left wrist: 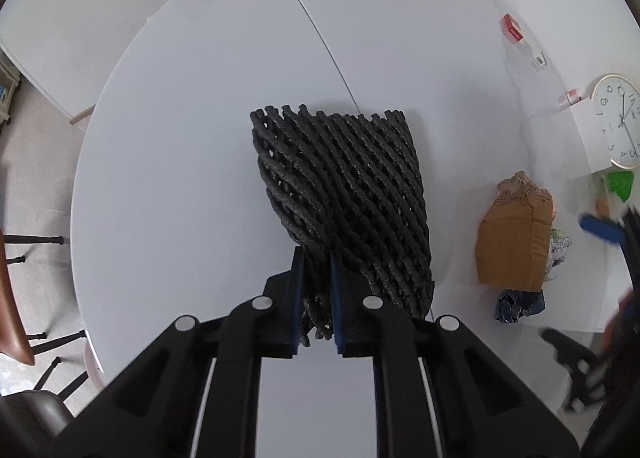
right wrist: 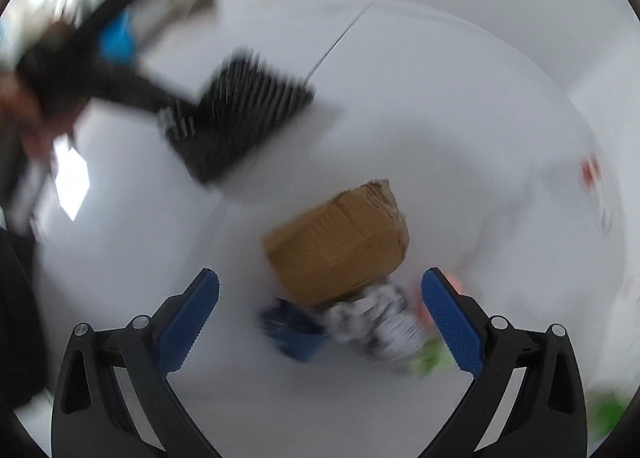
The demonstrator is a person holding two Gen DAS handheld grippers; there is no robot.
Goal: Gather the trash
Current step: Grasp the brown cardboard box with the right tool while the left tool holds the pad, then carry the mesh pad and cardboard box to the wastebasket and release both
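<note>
My left gripper (left wrist: 316, 258) is shut on a black foam mesh sleeve (left wrist: 344, 186) and holds it over the round white table (left wrist: 180, 138). In the blurred right wrist view the sleeve (right wrist: 240, 118) hangs at upper left from the left gripper. My right gripper (right wrist: 320, 298) is open and empty, with its blue pads (right wrist: 450, 326) either side of a trash pile. The pile holds a torn brown cardboard piece (right wrist: 340, 246), a crumpled dark blue wrapper (right wrist: 292, 330), black-and-white crumpled paper (right wrist: 380, 322) and green scraps (right wrist: 434, 358). The cardboard (left wrist: 516, 234) also shows right of the sleeve.
A white wall clock (left wrist: 618, 120) lies at the right edge of the left wrist view. A red and white packet (left wrist: 514, 30) lies on the far right surface. Chairs (left wrist: 16, 330) stand beside the table at the left. The right gripper (left wrist: 600, 226) shows blurred at the far right.
</note>
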